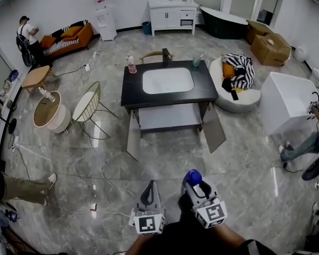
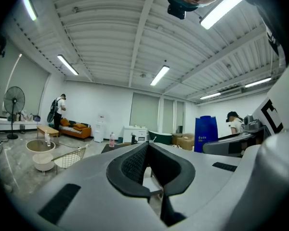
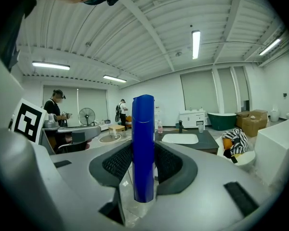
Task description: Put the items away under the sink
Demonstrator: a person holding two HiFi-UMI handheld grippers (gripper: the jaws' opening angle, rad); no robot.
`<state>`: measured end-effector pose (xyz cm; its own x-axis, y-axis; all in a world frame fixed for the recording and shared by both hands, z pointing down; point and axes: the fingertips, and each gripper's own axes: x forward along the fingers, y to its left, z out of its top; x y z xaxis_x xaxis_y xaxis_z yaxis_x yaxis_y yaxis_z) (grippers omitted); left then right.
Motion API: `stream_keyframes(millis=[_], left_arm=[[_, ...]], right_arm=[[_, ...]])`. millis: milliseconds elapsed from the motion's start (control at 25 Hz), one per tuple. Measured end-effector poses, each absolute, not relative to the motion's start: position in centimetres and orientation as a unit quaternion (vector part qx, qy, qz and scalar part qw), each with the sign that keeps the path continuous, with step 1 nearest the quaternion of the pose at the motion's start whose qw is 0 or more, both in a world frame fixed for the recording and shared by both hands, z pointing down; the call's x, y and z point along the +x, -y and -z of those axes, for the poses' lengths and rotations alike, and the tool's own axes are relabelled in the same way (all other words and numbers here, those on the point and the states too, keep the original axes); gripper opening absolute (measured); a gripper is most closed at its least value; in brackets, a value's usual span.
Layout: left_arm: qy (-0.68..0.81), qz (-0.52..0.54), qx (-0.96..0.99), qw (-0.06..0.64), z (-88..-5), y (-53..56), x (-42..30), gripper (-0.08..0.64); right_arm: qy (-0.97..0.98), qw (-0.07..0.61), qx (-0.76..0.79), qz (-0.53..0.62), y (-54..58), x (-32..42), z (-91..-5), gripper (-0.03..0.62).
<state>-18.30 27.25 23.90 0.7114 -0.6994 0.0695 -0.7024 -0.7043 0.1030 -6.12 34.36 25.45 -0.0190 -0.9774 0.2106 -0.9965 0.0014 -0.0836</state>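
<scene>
A tall blue bottle [image 3: 143, 148] stands upright between my right gripper's [image 3: 143, 154] pads, which are shut on it; its blue cap [image 1: 193, 176] shows at the bottom of the head view. My left gripper [image 1: 150, 187] is beside it, jaws together with nothing in them [image 2: 147, 146]. Both hang over the floor well in front of the sink cabinet [image 1: 131, 92], which has a black top and a white basin [image 1: 168, 80]. Its two doors [image 1: 133, 137] stand open, and a bare shelf [image 1: 169, 116] shows inside. A pink bottle [image 1: 131, 64] and a cup [image 1: 196, 61] stand on the top.
A wire chair [image 1: 88, 104] and a round tub [image 1: 49, 111] stand left of the cabinet. A white seat with striped cloth [image 1: 238, 77] and a white box [image 1: 285, 101] are on the right. Cables [image 1: 98, 158] cross the floor. People's legs show at the left [image 1: 22, 186] and right [image 1: 304, 146] edges.
</scene>
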Motion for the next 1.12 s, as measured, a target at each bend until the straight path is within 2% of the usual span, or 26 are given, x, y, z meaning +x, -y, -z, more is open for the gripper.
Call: stream_keyframes(millis=[280, 520, 1120], left_arm=[[0.421, -0.018, 0.905, 0.062, -24.1, -21.0, -10.9, 0.015], [0.456, -0.024, 0.888, 0.062, -24.1, -17.8, -7.6, 0.015], [0.501, -0.013, 0.862, 0.076, -25.1, -6.0, -6.8, 0.015]], right_arm=[[0.737, 0.062, 0.667, -0.092, -27.1, 1.7, -26.7, 0.146], [0.764, 0.064, 0.637, -0.081, -22.1, 5.8, -26.5, 0.146], [0.797, 0.080, 0.596, -0.063, -9.4, 6.9, -28.3, 0.146]])
